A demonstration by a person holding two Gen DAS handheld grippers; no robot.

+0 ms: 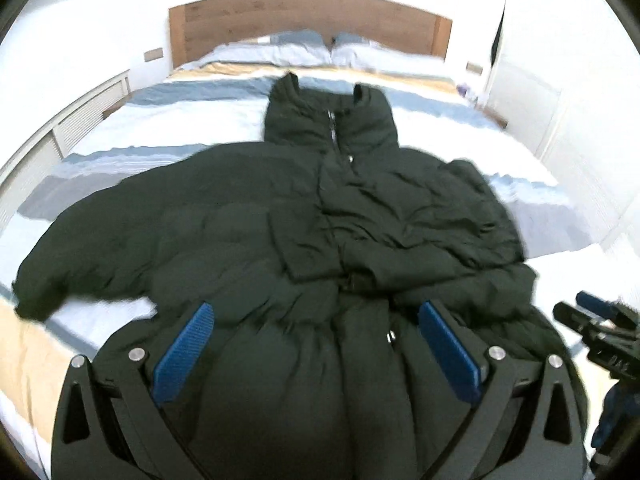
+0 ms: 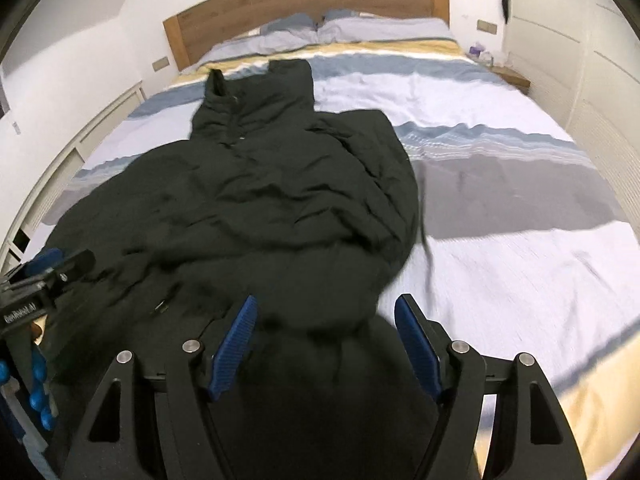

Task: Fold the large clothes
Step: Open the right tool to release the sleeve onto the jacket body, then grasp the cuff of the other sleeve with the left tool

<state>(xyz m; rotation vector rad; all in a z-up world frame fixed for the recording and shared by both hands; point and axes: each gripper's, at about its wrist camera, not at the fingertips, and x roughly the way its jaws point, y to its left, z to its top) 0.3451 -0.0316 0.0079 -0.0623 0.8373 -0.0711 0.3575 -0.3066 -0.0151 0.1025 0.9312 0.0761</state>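
1. We see a dark puffer jacket [image 1: 312, 216] spread across the bed [image 1: 532, 208], collar toward the headboard [image 1: 308, 16]. Its near hem runs under both tool frames and is cut off at the bottom edge of each view.
2. In the left wrist view, one sleeve stretches to the left edge of the frame. The other side is folded in over the body, so we cannot make out where that sleeve ends. Motion blur softens the fabric and bedding in both views.
3. The left tool [image 1: 316, 344] points steeply down over the lower jacket. Its blue pads [image 1: 184, 354] stand wide apart with the bulging fabric between them, and we see neither pad pressing on it.
4. The right tool [image 2: 324, 348] also tilts down at the hem. Its jaws are parted, with jacket fabric bulging up between the pads [image 2: 234, 346], apparently loose rather than pinched.
5. Each tool shows in the other's view: the right one at the lower right of the left wrist view, the left one at the lower left of the right wrist view, both partly cut off.
6. The bed carries a duvet striped in white, blue, grey and yellow, with two pillows [image 2: 304, 28] at the wooden headboard. White walls and panelled cabinets [image 2: 580, 92] flank it.
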